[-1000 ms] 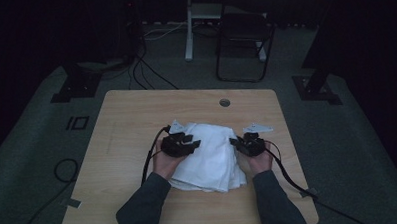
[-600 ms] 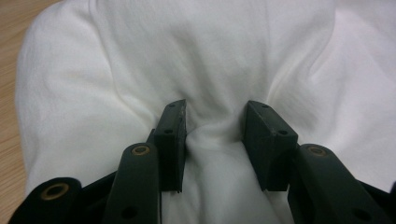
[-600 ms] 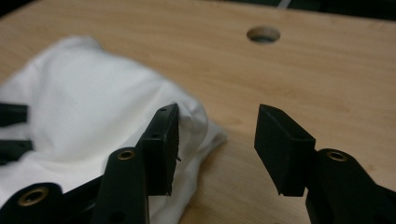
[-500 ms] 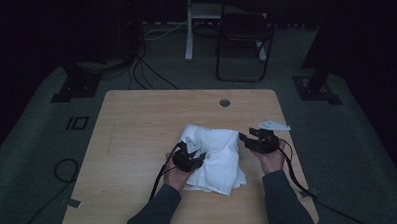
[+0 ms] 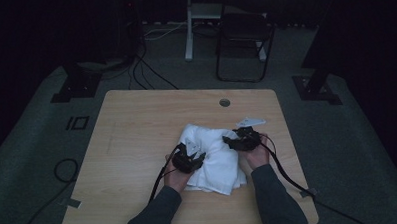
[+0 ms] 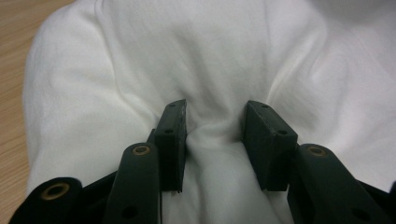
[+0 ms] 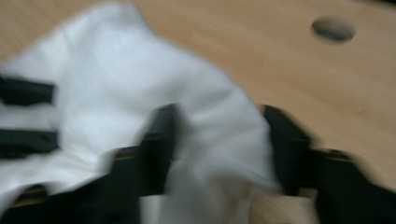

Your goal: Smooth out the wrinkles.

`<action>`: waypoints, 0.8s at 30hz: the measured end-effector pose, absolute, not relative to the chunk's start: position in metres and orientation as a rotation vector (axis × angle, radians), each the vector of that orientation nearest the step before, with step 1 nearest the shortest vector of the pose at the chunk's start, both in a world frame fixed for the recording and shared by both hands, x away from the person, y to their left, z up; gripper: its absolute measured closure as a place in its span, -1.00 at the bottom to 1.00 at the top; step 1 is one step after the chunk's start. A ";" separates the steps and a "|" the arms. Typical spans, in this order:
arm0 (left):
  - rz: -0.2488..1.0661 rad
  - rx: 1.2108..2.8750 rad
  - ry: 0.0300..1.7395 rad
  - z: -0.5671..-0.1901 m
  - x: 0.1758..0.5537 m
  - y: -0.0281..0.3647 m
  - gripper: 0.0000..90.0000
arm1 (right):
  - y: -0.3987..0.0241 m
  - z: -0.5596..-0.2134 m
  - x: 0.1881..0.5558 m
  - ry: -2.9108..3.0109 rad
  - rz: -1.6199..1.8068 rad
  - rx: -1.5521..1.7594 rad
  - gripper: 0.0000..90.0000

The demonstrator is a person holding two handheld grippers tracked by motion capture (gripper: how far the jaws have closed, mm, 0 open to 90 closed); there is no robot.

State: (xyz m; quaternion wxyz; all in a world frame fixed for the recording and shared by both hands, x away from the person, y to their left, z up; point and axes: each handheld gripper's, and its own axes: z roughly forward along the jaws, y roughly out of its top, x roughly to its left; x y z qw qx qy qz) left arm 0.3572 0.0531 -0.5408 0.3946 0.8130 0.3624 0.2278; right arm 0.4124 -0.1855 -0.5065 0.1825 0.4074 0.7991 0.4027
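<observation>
- High view: a white cloth (image 5: 212, 156), loosely folded, lies on the wooden table (image 5: 137, 139), toward the near right part. The left gripper (image 5: 189, 160) rests on the cloth's near left side and the right gripper (image 5: 242, 139) sits at its far right edge, one at each side, likely so the fabric can be gathered or folded between them.
- Left gripper view: the two jaws stand partly apart with a raised ridge of cloth (image 6: 205, 84) between them. The left pad seems to touch the fold, the right one seems just off it, so it looks more like a pinch being set up than a firm clench.
- Right gripper view: blurred. The jaws have just been closing, with a bunch of cloth (image 7: 154, 116) between them; whether the pads press on it I cannot tell. A round hole (image 7: 333, 29) in the table shows beyond.
</observation>
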 end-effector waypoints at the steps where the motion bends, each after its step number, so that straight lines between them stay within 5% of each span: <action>1: 0.583 2.060 0.918 -0.541 0.357 0.053 0.33 | -0.186 -0.511 0.416 2.274 1.112 1.156 0.48; 4: 0.601 2.060 0.919 -0.541 0.355 0.051 0.33 | -0.193 -0.522 0.426 2.269 1.093 1.241 0.79; 8: 0.625 2.061 0.921 -0.542 0.353 0.049 0.33 | -0.194 -0.534 0.430 2.269 1.044 1.283 0.81; 17: 0.620 2.052 0.942 -0.541 0.351 0.049 0.33 | -0.200 -0.516 0.404 2.135 0.997 1.327 0.00; 24: 0.491 2.056 0.938 -0.519 0.355 0.057 0.14 | -0.185 -0.505 0.333 2.208 1.174 1.044 -0.10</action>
